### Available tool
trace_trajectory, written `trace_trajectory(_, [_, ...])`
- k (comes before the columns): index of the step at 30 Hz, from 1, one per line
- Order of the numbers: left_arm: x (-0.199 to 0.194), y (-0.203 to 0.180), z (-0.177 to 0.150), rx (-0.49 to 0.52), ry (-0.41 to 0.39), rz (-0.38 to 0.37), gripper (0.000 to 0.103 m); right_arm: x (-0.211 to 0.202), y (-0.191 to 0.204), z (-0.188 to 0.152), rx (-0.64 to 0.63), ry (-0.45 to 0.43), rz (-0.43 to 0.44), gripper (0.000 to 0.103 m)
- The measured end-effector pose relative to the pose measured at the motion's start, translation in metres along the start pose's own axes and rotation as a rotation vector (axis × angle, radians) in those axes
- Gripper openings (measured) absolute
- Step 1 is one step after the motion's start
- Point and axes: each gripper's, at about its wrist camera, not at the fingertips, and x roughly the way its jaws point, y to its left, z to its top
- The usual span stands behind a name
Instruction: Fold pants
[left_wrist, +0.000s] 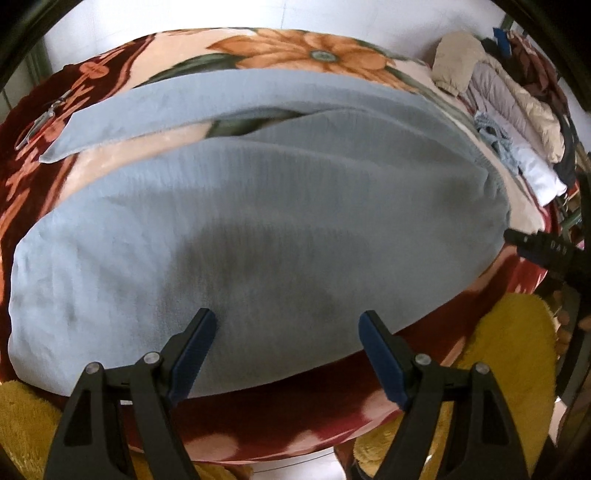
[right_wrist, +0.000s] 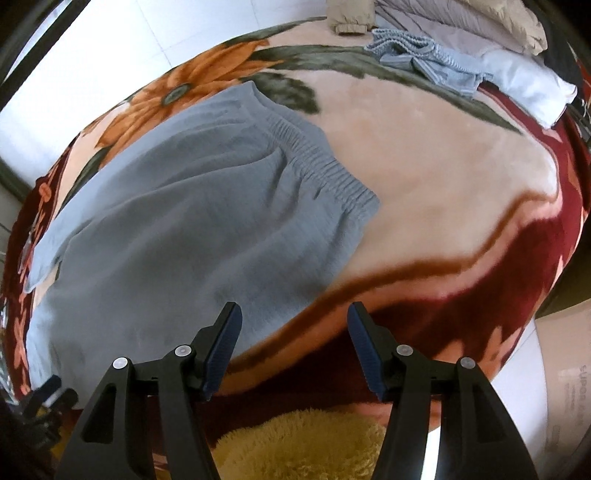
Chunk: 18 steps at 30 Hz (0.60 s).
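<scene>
Grey-blue fleece pants (left_wrist: 258, 221) lie flat on a floral blanket (left_wrist: 306, 51), legs spread apart toward the left, elastic waistband (right_wrist: 317, 162) at the right. My left gripper (left_wrist: 288, 321) is open and empty, hovering over the near leg's edge. My right gripper (right_wrist: 293, 310) is open and empty, above the blanket (right_wrist: 424, 177) just past the pants' (right_wrist: 184, 214) near edge below the waistband. The right gripper also shows at the right edge of the left wrist view (left_wrist: 539, 247), and the left gripper at the lower left of the right wrist view (right_wrist: 48, 391).
A pile of jackets and clothes (left_wrist: 509, 103) lies at the bed's far right; a small blue knit garment (right_wrist: 424, 59) lies beside it. A yellow fluffy cushion (right_wrist: 303, 443) sits under the near edge. A cardboard box (right_wrist: 569, 369) stands at the right.
</scene>
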Motion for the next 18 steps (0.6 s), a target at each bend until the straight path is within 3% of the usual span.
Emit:
trace_trajectory(7, [0.007, -0.011, -0.004, 0.071, 0.002, 0.05, 0.085, 0.021, 0.004, 0.012, -0.016, 0.06, 0.011, 0.06])
trace_trajectory(14, [0.01, -0.016, -0.005, 0.099, 0.004, 0.075, 0.088, 0.034, -0.004, 0.02, 0.052, 0.082, 0.057, 0.059])
trace_trajectory(17, [0.01, -0.018, -0.005, 0.099, 0.002, 0.076, 0.088, 0.03, -0.005, 0.02, 0.055, 0.062, 0.069, 0.036])
trace_trajectory(18, [0.01, -0.019, -0.005, 0.101, 0.001, 0.075, 0.088, 0.029, -0.006, 0.02, 0.057, 0.057, 0.077, 0.023])
